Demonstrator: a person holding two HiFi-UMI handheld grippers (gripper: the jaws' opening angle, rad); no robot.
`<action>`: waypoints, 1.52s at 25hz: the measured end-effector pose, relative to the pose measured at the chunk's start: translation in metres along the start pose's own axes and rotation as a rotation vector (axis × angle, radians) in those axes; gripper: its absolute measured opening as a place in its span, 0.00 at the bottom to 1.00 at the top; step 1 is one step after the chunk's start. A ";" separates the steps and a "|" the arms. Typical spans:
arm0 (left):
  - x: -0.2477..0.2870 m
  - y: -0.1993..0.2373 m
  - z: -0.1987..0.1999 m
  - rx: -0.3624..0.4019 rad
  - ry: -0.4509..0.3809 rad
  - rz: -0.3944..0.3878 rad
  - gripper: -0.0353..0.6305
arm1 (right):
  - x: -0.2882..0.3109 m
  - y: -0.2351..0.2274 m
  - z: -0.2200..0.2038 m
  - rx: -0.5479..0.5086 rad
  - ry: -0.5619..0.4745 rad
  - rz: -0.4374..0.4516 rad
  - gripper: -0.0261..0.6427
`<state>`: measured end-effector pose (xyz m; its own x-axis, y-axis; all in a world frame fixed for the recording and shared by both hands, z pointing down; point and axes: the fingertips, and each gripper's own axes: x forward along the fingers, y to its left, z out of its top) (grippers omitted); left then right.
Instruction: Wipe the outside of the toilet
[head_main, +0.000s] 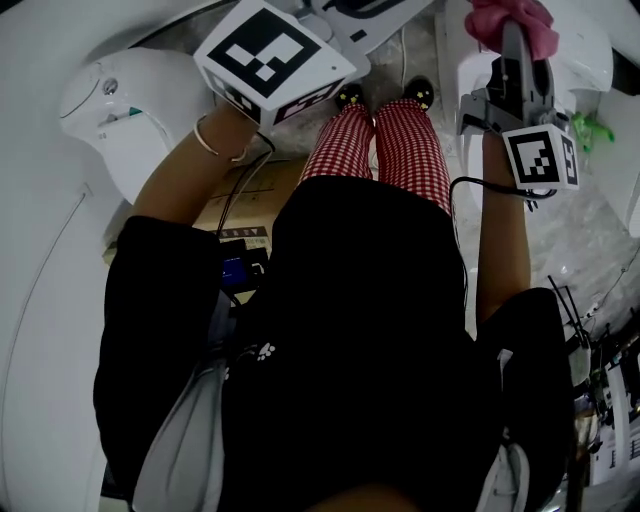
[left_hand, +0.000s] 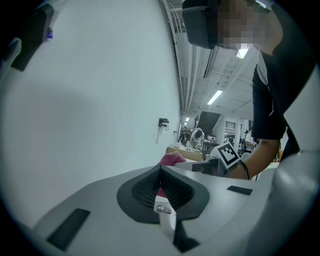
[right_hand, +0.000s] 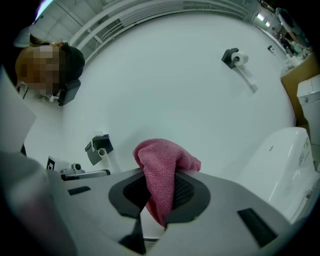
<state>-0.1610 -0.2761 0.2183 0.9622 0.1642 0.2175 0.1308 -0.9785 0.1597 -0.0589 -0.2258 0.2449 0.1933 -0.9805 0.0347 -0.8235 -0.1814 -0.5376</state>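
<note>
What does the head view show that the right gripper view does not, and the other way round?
Only the head view shows the person's checked trousers, black shoes and a cardboard box on the floor. Only the right gripper view shows a paper holder fixed high up, and how the right tongs are closed on the fabric. Both views show the pink cloth held by those tongs.
</note>
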 end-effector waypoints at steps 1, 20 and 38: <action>-0.004 -0.001 0.003 0.002 -0.001 0.000 0.07 | 0.001 0.007 0.003 0.000 -0.002 0.014 0.16; -0.043 -0.001 0.072 0.035 -0.063 0.010 0.07 | 0.015 0.101 0.054 -0.117 0.027 0.208 0.16; -0.037 -0.019 0.112 0.036 -0.148 0.099 0.07 | -0.012 0.121 0.096 -0.211 0.021 0.311 0.16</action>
<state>-0.1724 -0.2771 0.0996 0.9951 0.0494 0.0859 0.0398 -0.9932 0.1095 -0.1091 -0.2289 0.0987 -0.0923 -0.9921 -0.0849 -0.9333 0.1159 -0.3398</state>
